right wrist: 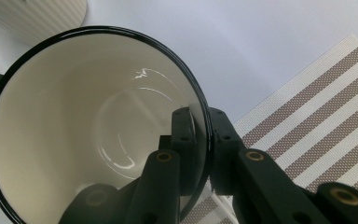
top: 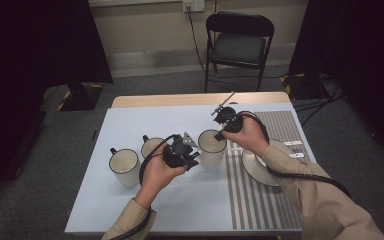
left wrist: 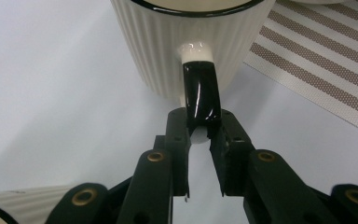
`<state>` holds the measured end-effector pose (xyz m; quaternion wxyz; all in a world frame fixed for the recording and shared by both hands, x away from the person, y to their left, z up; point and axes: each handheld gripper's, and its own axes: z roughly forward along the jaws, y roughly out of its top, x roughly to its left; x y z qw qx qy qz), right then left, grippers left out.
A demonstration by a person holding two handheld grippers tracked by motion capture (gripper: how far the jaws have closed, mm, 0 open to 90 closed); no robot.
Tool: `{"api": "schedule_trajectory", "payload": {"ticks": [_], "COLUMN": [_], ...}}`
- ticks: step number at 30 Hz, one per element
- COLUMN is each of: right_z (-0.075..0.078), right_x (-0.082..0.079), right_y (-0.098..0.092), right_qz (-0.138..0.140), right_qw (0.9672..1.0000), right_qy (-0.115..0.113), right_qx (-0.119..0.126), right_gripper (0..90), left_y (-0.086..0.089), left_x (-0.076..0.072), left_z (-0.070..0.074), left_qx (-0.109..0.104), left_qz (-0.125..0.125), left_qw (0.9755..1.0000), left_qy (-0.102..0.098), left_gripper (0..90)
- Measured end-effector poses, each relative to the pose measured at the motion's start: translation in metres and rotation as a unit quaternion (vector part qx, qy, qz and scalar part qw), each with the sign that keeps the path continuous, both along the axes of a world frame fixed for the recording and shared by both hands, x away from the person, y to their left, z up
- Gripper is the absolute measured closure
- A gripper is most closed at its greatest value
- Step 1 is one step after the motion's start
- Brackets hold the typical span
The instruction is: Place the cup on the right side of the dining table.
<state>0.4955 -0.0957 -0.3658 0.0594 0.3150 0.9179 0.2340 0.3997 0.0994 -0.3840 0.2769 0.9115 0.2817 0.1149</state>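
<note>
A cream ribbed mug (top: 212,148) with a black rim stands at the edge of the striped placemat (top: 265,195). My left gripper (top: 192,159) is shut on its black handle (left wrist: 200,91), which sits between the two pads. My right gripper (top: 222,135) comes from above and is shut on the mug's rim (right wrist: 200,112), one jaw inside the empty cup (right wrist: 98,121) and one outside. In the left gripper view the mug's ribbed wall (left wrist: 163,42) rises right behind the handle.
Two more cream mugs (top: 125,166) (top: 151,146) stand left of the held one. A white saucer (top: 260,167) lies on the placemat under my right forearm. A black folding chair (top: 238,42) stands beyond the table's far edge.
</note>
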Motion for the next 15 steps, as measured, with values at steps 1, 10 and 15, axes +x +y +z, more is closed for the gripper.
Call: {"api": "schedule_trajectory", "payload": {"ticks": [1, 10, 15], "right_z": [0.000, 0.002, 0.003], "right_x": [0.001, 0.008, 0.013], "right_y": [0.000, -0.003, -0.004], "right_qz": [-0.001, -0.006, -0.011], "right_qw": [1.0000, 1.0000, 0.9999], "right_qy": [0.000, 0.000, 0.001], "right_qx": [0.000, 0.002, 0.000], "right_gripper": [83.0, 83.0, 83.1], "left_y": [-0.001, -0.003, -0.005], "left_x": [0.002, 0.009, 0.015], "left_z": [0.001, 0.004, 0.005], "left_qx": [0.000, 0.007, 0.011], "left_qz": [-0.001, 0.003, 0.004], "left_qw": [1.0000, 0.9999, 0.9999], "left_qy": [-0.001, -0.008, -0.008], "left_gripper": [77.5, 77.5, 77.5]}}
